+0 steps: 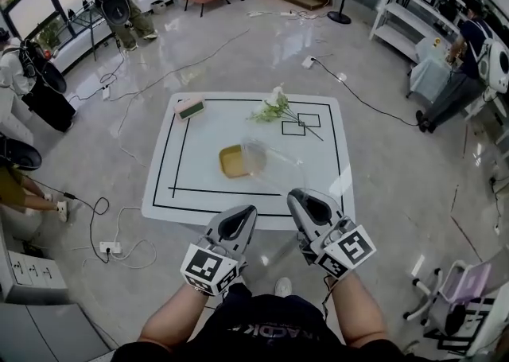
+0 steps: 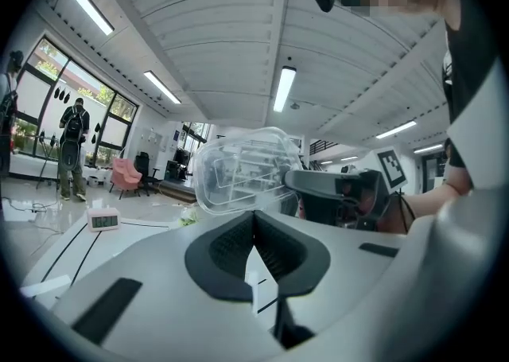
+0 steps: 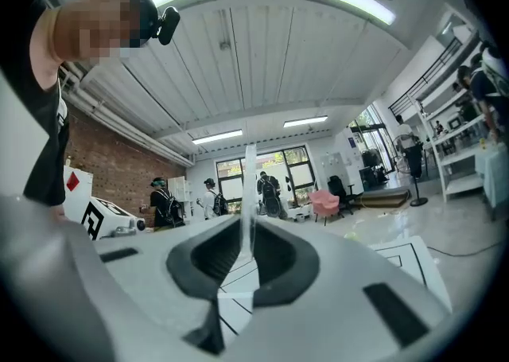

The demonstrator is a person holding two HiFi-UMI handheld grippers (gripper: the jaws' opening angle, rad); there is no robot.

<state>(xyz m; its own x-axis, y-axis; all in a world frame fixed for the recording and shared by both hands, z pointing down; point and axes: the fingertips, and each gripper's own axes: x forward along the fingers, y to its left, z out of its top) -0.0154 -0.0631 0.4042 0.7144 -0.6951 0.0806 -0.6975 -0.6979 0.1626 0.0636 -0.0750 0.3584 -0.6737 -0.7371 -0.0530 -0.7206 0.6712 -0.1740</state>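
Observation:
A clear plastic box [image 1: 274,163] hangs tilted over the near right part of the white table [image 1: 199,193]. My right gripper [image 1: 295,193] is shut on its thin rim, and that rim [image 3: 249,185] stands edge-on between the jaws in the right gripper view. My left gripper [image 1: 248,211] is at the table's near edge, just left of the right one, shut with nothing in it. In the left gripper view the clear box [image 2: 238,169] sits just beyond its closed jaws [image 2: 254,219], with the right gripper [image 2: 334,189] clamped on the box's right side. A yellow dish [image 1: 232,161] lies beside the box.
A small digital clock [image 1: 189,107] stands at the table's far left corner. A sprig of flowers [image 1: 277,110] lies at the far right. Cables [image 1: 119,249] run over the floor around the table. People stand at the left and the far right; white shelves [image 1: 402,10] are at the back right.

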